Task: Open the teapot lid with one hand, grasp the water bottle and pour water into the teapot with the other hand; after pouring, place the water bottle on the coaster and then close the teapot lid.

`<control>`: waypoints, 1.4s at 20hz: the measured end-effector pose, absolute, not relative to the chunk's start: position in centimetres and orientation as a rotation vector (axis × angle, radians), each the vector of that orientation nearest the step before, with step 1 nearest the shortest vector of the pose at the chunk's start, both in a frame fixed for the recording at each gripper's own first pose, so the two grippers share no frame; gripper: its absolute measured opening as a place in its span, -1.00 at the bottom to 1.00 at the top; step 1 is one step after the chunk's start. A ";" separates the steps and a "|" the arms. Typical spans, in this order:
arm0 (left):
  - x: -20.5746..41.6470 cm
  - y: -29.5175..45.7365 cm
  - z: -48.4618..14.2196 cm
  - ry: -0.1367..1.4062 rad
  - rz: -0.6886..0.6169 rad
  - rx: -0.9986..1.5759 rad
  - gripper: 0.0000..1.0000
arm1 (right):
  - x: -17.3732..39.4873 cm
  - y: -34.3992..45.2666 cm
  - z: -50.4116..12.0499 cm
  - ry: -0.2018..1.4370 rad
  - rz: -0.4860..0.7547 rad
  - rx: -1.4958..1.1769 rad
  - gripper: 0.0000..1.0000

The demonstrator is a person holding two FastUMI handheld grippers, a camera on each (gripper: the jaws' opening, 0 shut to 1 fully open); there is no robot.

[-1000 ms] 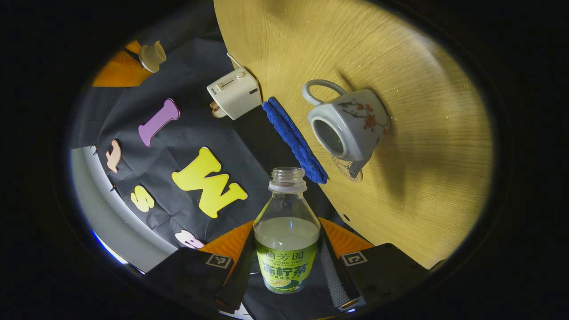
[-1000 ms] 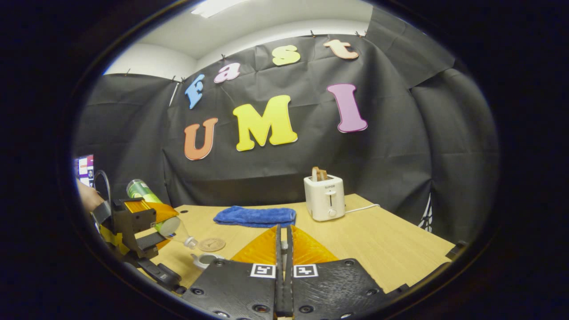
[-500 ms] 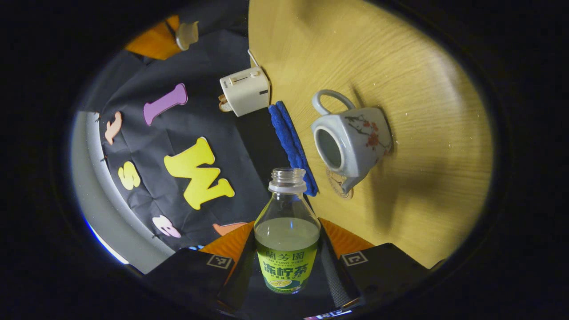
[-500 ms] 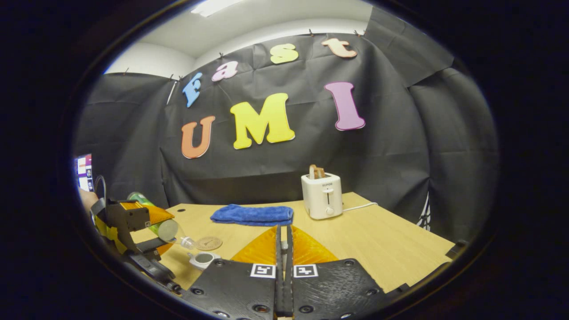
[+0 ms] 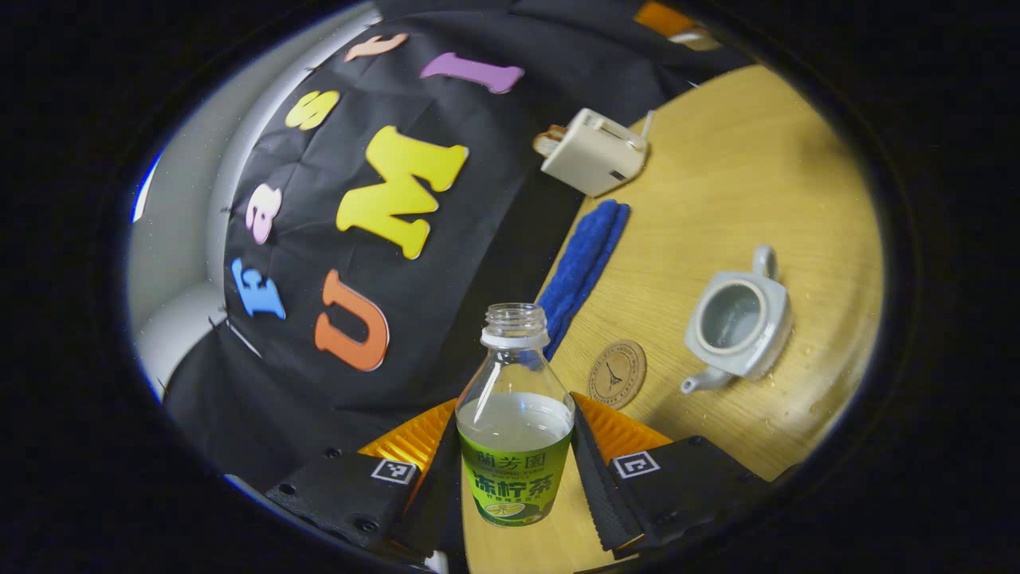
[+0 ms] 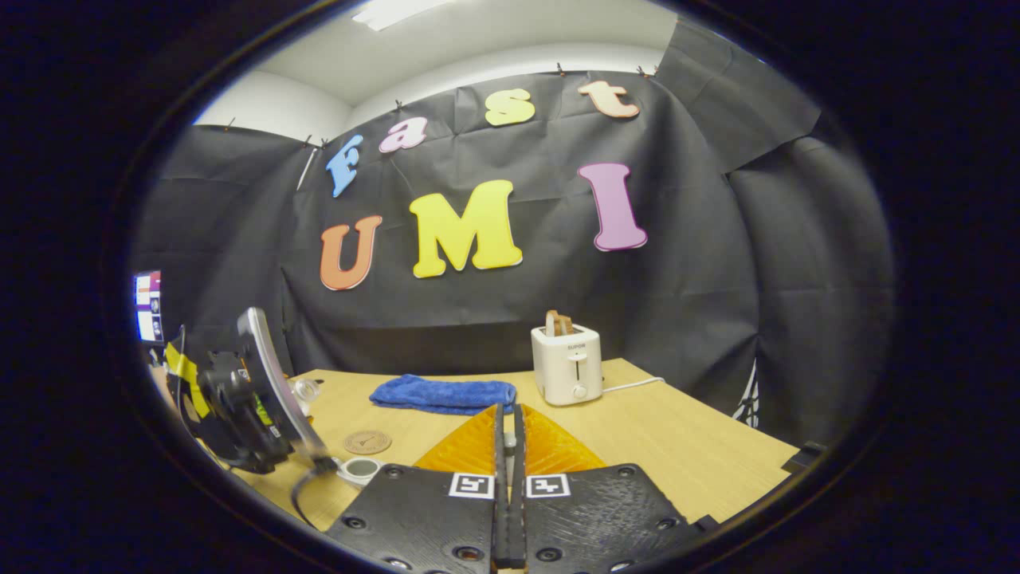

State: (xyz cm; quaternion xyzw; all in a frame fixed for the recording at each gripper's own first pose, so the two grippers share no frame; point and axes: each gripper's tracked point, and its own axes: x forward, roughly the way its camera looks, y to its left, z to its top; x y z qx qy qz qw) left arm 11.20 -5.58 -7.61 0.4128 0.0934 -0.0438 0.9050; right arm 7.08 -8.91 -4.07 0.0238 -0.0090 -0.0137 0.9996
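Observation:
My left gripper point(image 5: 516, 414) is shut on a clear water bottle point(image 5: 514, 434) with a green label, uncapped and about half full. It is held near upright over the table's front left. To its right stands the pale teapot point(image 5: 737, 323) with its mouth open, and the round coaster point(image 5: 617, 373) lies between them. My right gripper point(image 6: 508, 414) is held above the table with its fingers pressed on a thin pale piece, the teapot lid point(image 5: 700, 37). In the right gripper view the left gripper point(image 6: 239, 399) sits at the far left, beside the teapot point(image 6: 358, 469) and coaster point(image 6: 367, 441).
A folded blue towel point(image 6: 442, 393) lies along the back edge of the wooden table point(image 6: 677, 446). A white toaster point(image 6: 567, 364) with its cord stands to the towel's right. Small water drops lie around the teapot. A screen glows at the far left.
My left gripper has rolled the bottle back from a tipped pouring pose to near upright and drawn away from the teapot's mouth. The right gripper has barely moved.

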 end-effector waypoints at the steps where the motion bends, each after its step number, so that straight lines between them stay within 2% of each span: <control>1: 11.7 -5.2 -7.0 0.187 -0.083 0.734 0.49 | 7.1 -8.9 -4.0 -0.022 -0.031 0.049 -1.00; 4: 13.4 -4.9 -4.7 0.120 -0.070 0.399 0.49 | 7.3 -8.4 -4.6 -0.007 -0.019 0.062 -1.00; 7: 15.3 -6.4 -3.8 0.083 -0.141 0.073 0.51 | 7.8 -8.0 -5.5 0.015 -0.002 0.068 -1.00; 9: 17.3 -7.8 -4.1 0.061 -0.189 -0.046 0.52 | 8.1 -8.0 -5.9 0.029 -0.002 0.063 -0.99; 14: 20.3 -9.1 -6.9 0.080 -0.206 -0.086 0.53 | 8.8 -8.3 -7.0 0.049 -0.007 0.067 -0.99; 21: 21.6 -10.1 -8.6 0.088 -0.186 -0.064 0.58 | 9.9 -8.9 -8.8 0.094 -0.006 0.099 -1.00; 23: 21.4 -10.7 -8.7 0.093 -0.219 -0.076 0.58 | 10.0 -9.1 -9.0 0.095 -0.010 0.094 -1.00; 24: 21.2 -11.2 -8.5 0.086 -0.245 -0.081 0.63 | 10.0 -9.0 -9.0 0.096 -0.010 0.097 -0.99; 25: 21.1 -11.1 -8.1 0.079 -0.250 -0.080 0.83 | 10.1 -8.9 -9.2 0.100 -0.008 0.098 -0.99; 26: 21.2 -10.8 -8.1 0.076 -0.237 -0.073 0.93 | 10.1 -8.8 -9.4 0.104 -0.007 0.098 -0.99; 28: 21.2 -10.5 -8.2 0.085 -0.220 -0.051 1.00 | 10.2 -8.5 -9.6 0.108 -0.003 0.094 -0.99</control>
